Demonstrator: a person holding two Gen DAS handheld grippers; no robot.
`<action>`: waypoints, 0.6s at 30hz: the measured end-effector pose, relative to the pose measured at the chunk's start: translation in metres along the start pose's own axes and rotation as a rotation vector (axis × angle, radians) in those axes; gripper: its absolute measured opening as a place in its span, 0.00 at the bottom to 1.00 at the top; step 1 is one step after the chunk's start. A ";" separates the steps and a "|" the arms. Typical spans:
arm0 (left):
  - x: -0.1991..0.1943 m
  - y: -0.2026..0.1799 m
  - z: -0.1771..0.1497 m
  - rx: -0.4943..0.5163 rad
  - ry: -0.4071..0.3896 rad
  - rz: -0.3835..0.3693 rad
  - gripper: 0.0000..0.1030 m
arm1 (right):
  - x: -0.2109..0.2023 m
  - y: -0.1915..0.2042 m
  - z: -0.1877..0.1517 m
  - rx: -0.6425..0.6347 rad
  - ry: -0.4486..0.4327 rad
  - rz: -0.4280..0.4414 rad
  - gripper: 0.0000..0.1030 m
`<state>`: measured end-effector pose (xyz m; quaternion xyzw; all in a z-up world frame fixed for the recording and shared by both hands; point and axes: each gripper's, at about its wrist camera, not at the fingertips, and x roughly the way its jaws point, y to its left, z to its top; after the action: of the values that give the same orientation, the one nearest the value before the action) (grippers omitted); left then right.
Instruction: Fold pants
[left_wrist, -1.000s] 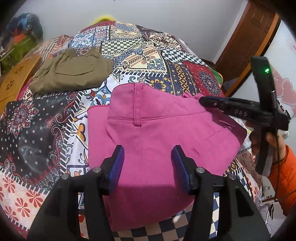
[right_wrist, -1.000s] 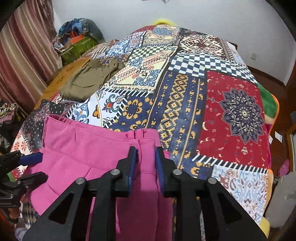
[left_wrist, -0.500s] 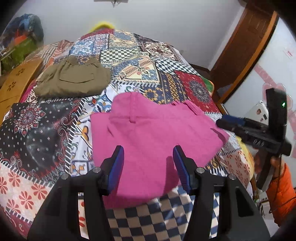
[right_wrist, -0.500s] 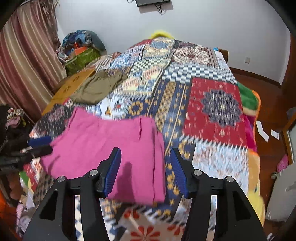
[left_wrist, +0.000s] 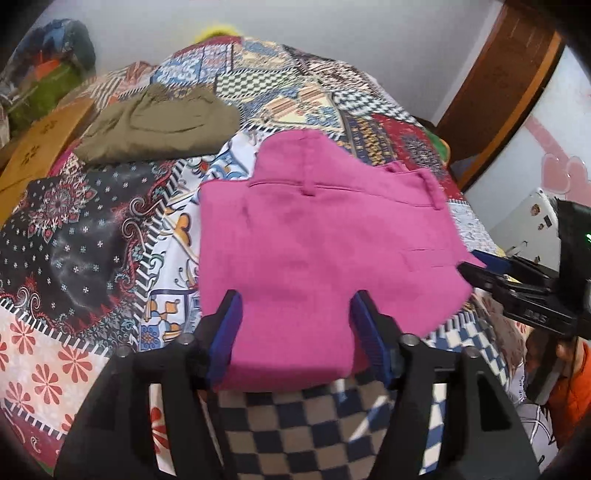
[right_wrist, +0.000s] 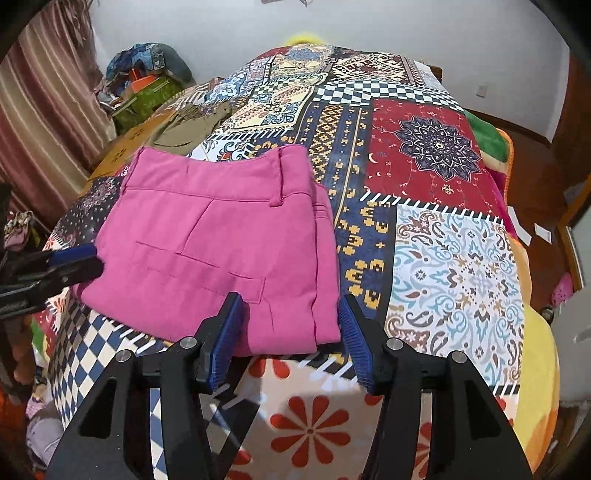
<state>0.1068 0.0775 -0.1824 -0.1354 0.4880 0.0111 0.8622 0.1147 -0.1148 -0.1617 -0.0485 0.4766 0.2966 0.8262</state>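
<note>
folded bright pink woven fabric pants (right_wrist: 221, 251) lie near the foot of a bed under a patchwork patterned bedspread (right_wrist: 436, 155). left gripper (left_wrist: 295, 328) and right gripper (right_wrist: 291, 326) hover, jaws spread and just widened, pinching nothing. soft, light cloth, probably best taken at the folded edges.

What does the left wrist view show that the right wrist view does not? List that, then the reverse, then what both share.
Only the left wrist view: the brown door frame, a white appliance and an orange sleeve behind the right gripper.
Only the right wrist view: the striped curtain, the wooden floor and the quilt's red medallion patch.
Both: the folded pink pants lying on the patchwork quilt, the olive pants farther back, and each gripper open, with the left gripper having just opened wider.
</note>
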 end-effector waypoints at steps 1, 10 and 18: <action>0.001 0.003 0.001 -0.014 0.006 -0.010 0.66 | -0.001 -0.001 0.001 0.007 0.000 0.005 0.49; -0.021 0.018 0.012 -0.035 -0.039 0.032 0.81 | -0.025 -0.007 0.021 0.003 -0.054 0.016 0.57; -0.005 0.035 0.028 -0.089 0.008 -0.003 0.83 | -0.016 -0.004 0.044 -0.044 -0.068 0.031 0.70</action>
<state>0.1221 0.1181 -0.1723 -0.1746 0.4901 0.0311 0.8534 0.1439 -0.1096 -0.1257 -0.0490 0.4424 0.3213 0.8359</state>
